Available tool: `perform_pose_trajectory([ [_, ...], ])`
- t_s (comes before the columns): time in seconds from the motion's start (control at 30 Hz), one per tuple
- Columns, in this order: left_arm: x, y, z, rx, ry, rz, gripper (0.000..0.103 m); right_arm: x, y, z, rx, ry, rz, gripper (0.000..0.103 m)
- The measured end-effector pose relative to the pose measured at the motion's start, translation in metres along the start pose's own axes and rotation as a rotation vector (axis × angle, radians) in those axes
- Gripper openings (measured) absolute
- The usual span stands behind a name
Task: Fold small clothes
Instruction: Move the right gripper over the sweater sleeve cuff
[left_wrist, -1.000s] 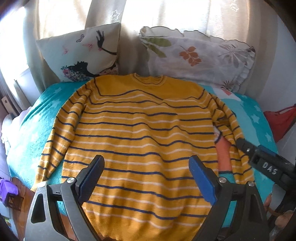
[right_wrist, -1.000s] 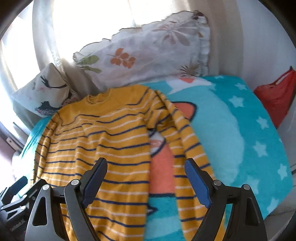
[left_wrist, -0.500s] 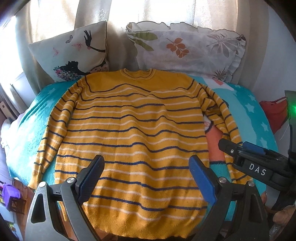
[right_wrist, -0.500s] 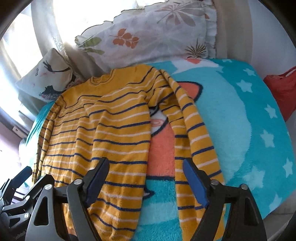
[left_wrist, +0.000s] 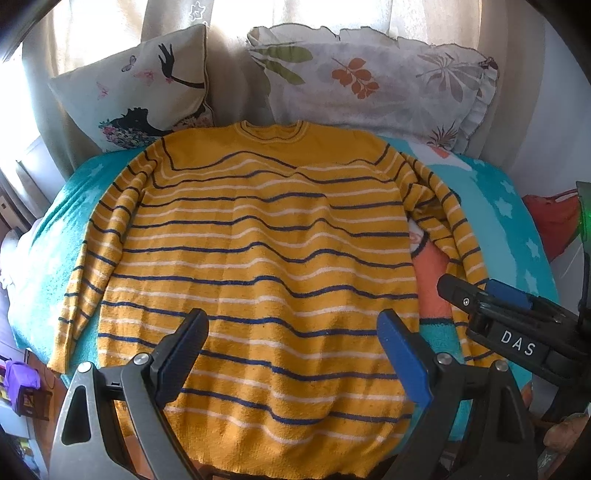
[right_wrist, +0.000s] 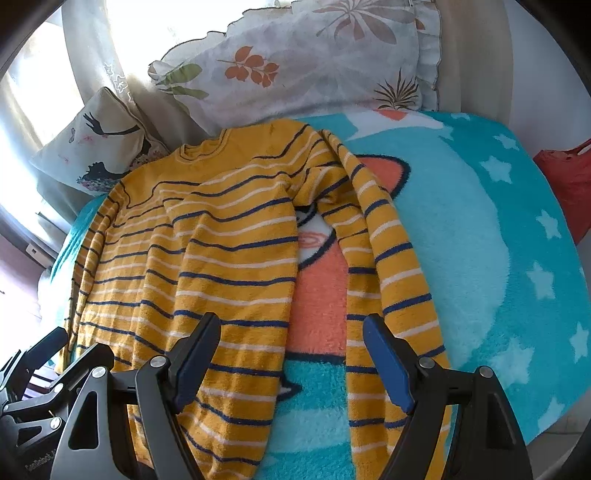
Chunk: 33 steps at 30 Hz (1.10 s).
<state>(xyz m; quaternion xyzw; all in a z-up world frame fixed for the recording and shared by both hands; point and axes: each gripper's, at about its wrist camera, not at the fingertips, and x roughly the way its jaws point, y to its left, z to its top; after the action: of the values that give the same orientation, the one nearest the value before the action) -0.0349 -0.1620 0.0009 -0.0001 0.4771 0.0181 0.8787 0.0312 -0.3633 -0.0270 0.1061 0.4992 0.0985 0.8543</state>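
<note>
1. The sweater (left_wrist: 266, 258) lies flat on the blanket (right_wrist: 498, 240), filling the centre of the left wrist frame, neckline toward the top, hem toward the bottom.
2. Two pillows lean behind the neckline: the figure-print pillow (left_wrist: 136, 92) at upper left, the leaf-print pillow (left_wrist: 369, 81) at upper right.
3. One sleeve (right_wrist: 391, 266) runs down the blanket right of the body, apart from it lower down.
4. The left gripper (left_wrist: 291, 354) sits at the bottom centre of its frame, above the hem.
5. The right gripper (right_wrist: 291, 362) sits at the bottom of its frame, between body and sleeve.
6. A bag (right_wrist: 569, 184) lies at the right edge, beyond the blanket.
</note>
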Motion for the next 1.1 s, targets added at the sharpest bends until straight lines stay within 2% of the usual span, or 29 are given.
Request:
perform_pose_trajectory([
  [0.2,0.011,0.0,-0.001,-0.014,0.038,-0.008,0.092,-0.006,-0.017,0.003,0.003,-0.031,-0.047,0.083],
  [0.37,0.022,0.001,-0.008,-0.04,0.079,-0.016,0.092,-0.021,-0.055,0.002,0.052,-0.06,-0.126,0.083],
  [0.47,0.028,0.001,-0.013,-0.051,0.104,-0.025,0.092,-0.024,-0.082,-0.005,0.096,-0.043,-0.176,0.083],
  [0.6,0.035,-0.002,-0.018,-0.06,0.137,-0.043,0.092,-0.021,-0.107,-0.018,0.151,-0.003,-0.199,0.083],
  [0.87,0.036,-0.012,-0.023,-0.054,0.154,-0.063,0.092,-0.016,-0.098,-0.032,0.093,0.03,-0.21,0.083],
  [1.1,0.036,-0.009,-0.029,-0.078,0.165,-0.056,0.092,-0.007,-0.097,-0.044,0.094,0.071,-0.205,0.083],
])
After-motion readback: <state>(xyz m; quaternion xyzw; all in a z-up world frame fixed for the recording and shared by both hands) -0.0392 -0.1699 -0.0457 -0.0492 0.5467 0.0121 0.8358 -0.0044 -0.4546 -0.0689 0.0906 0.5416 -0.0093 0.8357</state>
